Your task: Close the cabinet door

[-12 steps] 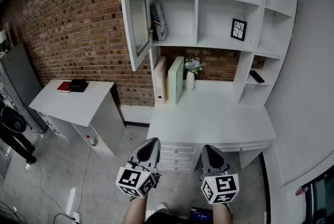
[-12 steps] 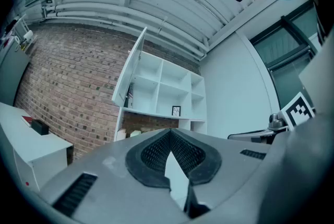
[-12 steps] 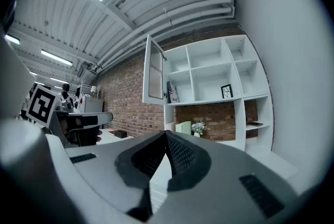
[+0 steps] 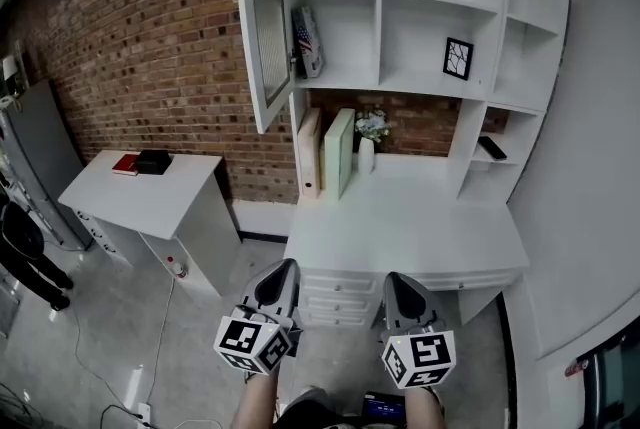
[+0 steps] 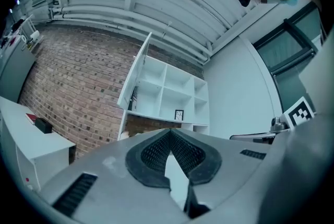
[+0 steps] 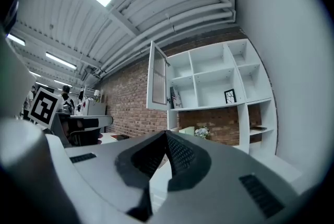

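Brick wall (image 4: 130, 47): ahead and to the left of both grippers, well apart from them; it runs behind the cabinet and the desk.
Cabinet (image 4: 430, 7): white, with open compartments; ahead of and above the grippers, standing along the back of the desk; its right side meets a plain white wall.
Desk (image 4: 400, 227): white top straight ahead of both grippers; most of the top is bare; in the head view its front edge and the drawers (image 4: 340, 297) lie just beyond the jaw tips.
Side table (image 4: 150, 197): ahead-left of the left gripper; a strip of open floor separates it from the desk; a red book (image 4: 124, 166) and a black box (image 4: 152, 161) sit at its far end.
Cabinet door (image 4: 262, 17): hinged on the cabinet's upper left compartment; swung wide open, its free edge out over the floor gap; high, ahead of the left gripper and well apart from both grippers.
Left gripper (image 4: 283, 270): jaws closed together with nothing between them; held low before the desk front, touching nothing.
Right gripper (image 4: 398, 283): just beside the left one, at the same height; jaws likewise closed and empty.
Binders (image 4: 325, 152): upright at the desk's back left, below the door's compartment; a vase of flowers (image 4: 366, 145) stands just beside them.
Leaning book (image 4: 306, 42): inside the compartment that the door serves.
Picture frame (image 4: 457, 57): in a middle compartment, ahead and above the right gripper.
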Demonstrator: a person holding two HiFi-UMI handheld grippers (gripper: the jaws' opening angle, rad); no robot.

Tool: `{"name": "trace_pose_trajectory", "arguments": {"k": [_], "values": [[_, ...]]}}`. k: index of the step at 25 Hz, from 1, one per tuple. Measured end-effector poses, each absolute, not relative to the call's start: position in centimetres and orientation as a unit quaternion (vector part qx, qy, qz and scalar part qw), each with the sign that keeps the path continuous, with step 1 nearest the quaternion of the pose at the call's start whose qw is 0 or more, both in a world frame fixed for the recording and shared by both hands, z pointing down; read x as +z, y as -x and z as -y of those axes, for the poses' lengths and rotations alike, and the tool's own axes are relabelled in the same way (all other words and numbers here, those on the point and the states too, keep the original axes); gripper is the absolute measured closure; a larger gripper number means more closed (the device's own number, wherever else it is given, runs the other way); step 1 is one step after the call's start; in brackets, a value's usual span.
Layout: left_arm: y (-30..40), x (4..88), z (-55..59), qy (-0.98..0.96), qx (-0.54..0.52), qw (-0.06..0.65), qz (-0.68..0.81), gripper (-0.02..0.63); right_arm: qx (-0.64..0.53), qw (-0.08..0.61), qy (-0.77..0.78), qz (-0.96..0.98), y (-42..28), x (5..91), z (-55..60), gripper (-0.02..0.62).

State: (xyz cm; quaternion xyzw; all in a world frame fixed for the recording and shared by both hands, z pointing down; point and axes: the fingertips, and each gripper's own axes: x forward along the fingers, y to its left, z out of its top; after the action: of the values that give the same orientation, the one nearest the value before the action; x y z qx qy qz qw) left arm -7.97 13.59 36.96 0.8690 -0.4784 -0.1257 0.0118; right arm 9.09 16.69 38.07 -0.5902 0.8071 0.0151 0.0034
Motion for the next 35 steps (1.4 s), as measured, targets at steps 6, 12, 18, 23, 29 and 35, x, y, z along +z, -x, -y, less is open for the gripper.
{"name": "trace_pose_trajectory", "arguments": {"k": [6, 12, 18, 23, 29, 35], "values": [[7.8, 36.7, -11.9, -0.867, -0.134, 0.012, 0.479, 0.595, 0.010, 0.011, 0.593, -0.805, -10.0, 38.0, -15.0, 0.595], [7.2, 37.9, -6.7, -0.868, -0.131, 0.020, 0.479, 0.595, -0.004, 0.013, 0.598, -0.801, -10.8, 39.0, -10.0, 0.595], [7.3, 38.2, 3.0, -0.862, -0.136, 0.018, 0.487, 0.595, 0.004, 0.001, 0.593, -0.805, -10.4, 39.0, -0.7, 0.595], [8.2, 38.0, 11.4, -0.862, -0.137, 0.018, 0.488, 0.595, -0.003, -0.003, 0.598, -0.802, -9.5, 38.8, 7.5, 0.595], [10.0, 37.7, 18.7, -0.859, -0.148, 0.015, 0.489, 0.595, 0.010, -0.025, 0.597, -0.802, -7.3, 39.1, 14.4, 0.595], [10.8, 37.4, 22.5, -0.860, -0.166, 0.009, 0.482, 0.595, 0.006, -0.031, 0.610, -0.792, -6.6, 39.6, 17.5, 0.595]]}}
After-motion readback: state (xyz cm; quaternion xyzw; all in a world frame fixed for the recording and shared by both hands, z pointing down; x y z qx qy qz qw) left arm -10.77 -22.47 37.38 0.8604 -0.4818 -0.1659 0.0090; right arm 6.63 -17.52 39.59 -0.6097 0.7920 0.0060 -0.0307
